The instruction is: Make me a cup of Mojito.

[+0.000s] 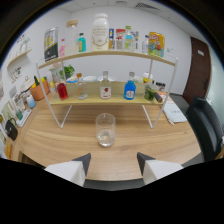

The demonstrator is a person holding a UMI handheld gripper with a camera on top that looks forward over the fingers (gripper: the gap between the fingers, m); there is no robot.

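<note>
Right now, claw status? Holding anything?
Claw: open, holding nothing; the empty glass stands on the table just ahead of its fingers.

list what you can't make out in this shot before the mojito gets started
- Labels on the shelf bottles: too small to read in the gripper view.
- Contents of the glass: clear, so whether it holds liquid is uncertain.
- Items beside the shelf near the orange cup: bent by the wide-angle rim.
- Claw: open; its body is cut off below.

Gripper [113, 161] held level with jaws spread wide apart and nothing between, dark-tipped fingers [82, 161] just short of the clear glass [105, 129].
</note>
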